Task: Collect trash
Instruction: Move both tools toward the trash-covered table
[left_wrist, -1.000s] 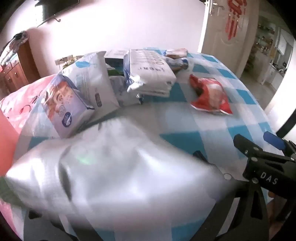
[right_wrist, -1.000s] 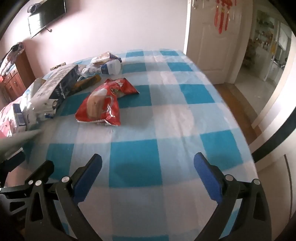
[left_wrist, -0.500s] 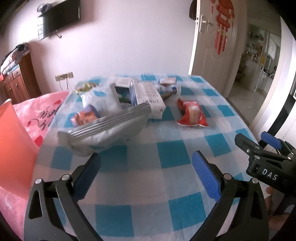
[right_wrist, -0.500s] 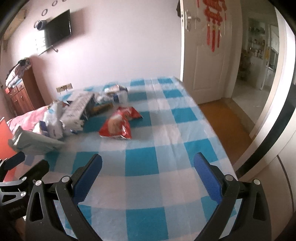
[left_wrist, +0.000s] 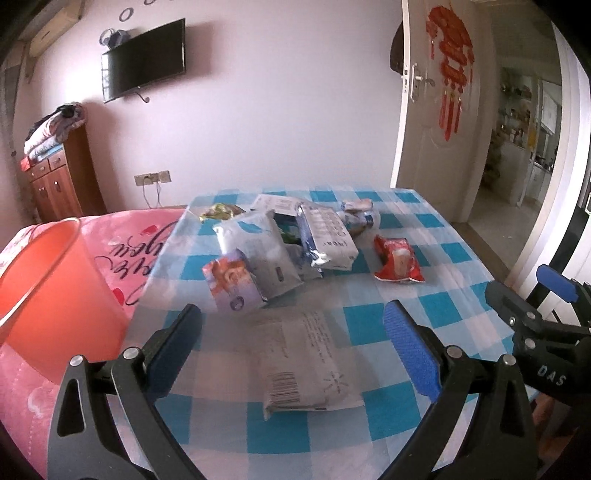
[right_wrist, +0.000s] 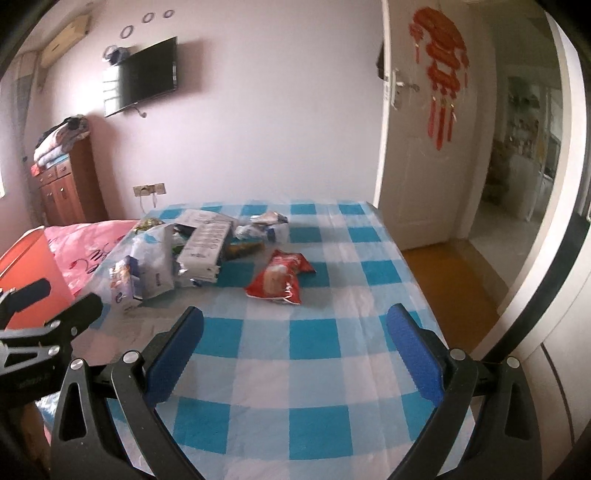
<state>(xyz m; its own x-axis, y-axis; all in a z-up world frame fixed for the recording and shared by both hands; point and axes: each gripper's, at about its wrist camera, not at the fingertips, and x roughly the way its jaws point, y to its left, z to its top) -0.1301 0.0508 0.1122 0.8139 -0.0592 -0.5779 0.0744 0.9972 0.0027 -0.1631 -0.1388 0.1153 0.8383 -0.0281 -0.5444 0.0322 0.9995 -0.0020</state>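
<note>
Trash: silver wrapper flat on bench | left claw, right claw both released, empty | risk: thin wrapper sliding away from closing pads

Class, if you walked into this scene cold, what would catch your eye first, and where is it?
Probably the red snack bag, lying alone on the blue checked tablecloth, right of a heap of wrappers. Next, the orange bucket at the table's left edge, and a silver pouch lying between the open left gripper's fingers.
</note>
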